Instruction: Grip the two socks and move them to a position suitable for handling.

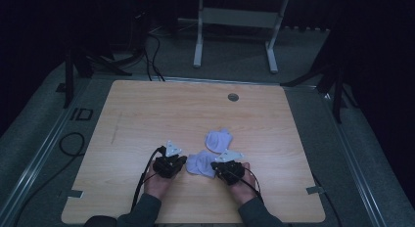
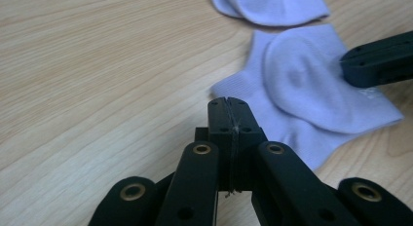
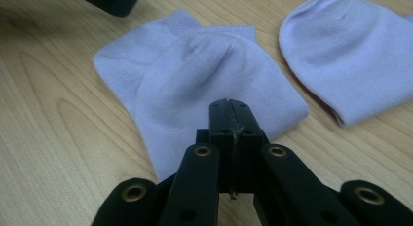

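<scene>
socks lie on the wooden tabletop (image 1: 147, 114), near the person's edge. the near sock (image 1: 199, 163) is pale purple and lies flat between the two grippers. the far sock (image 1: 218, 140) is the same colour and lies just beyond it, a little to the right, with its edge close to the near one.

the left gripper (image 1: 182, 161) sits just left of the near sock. in the left gripper view its fingers (image 2: 220, 120) are pressed tight together with nothing between them, and their tips are at the cuff edge of the near sock (image 2: 311, 89). whether they touch the cloth cannot be told. the far sock (image 2: 272, 7) shows at the top of that view.

the right gripper (image 1: 215, 166) sits at the right side of the near sock. in the right gripper view its fingers (image 3: 243, 120) are also clenched tight together and hold nothing. their tips lie over the near sock (image 3: 195, 84), and the far sock (image 3: 350, 50) lies to the right of it. in the left gripper view the right gripper's black tip (image 2: 377, 65) rests on the near sock.

both hands hold the grippers low over the tabletop, with grey sleeves coming in from the bottom edge.
</scene>
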`<action>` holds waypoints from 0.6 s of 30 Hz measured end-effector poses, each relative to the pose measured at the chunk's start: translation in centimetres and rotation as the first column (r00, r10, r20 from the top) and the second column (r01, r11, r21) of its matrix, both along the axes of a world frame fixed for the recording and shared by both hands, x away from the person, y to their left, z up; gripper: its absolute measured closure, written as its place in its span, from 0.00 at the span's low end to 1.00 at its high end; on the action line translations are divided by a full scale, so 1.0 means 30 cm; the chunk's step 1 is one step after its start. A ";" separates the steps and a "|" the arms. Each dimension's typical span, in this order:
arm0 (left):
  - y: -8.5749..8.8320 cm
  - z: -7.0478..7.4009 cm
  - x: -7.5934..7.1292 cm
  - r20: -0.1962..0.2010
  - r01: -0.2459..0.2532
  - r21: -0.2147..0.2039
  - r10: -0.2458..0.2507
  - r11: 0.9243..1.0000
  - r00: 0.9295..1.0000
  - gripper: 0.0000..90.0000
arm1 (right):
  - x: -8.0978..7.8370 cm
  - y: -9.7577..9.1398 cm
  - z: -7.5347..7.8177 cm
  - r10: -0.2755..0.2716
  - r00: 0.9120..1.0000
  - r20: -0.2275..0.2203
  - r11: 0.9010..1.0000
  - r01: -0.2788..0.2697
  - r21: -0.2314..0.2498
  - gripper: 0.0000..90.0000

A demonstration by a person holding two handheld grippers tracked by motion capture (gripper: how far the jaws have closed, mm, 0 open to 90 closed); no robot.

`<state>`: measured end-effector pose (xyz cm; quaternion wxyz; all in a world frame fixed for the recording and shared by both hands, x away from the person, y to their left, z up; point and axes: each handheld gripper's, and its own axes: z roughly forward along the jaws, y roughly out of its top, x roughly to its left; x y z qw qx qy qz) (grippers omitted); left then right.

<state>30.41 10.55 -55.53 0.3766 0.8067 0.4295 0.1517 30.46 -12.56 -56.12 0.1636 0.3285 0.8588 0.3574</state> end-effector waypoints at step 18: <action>-0.026 -0.018 -0.013 -0.044 0.051 0.014 -0.050 0.999 0.998 1.00 | 0.000 0.006 0.001 0.022 1.000 -0.002 1.000 -0.022 0.000 0.99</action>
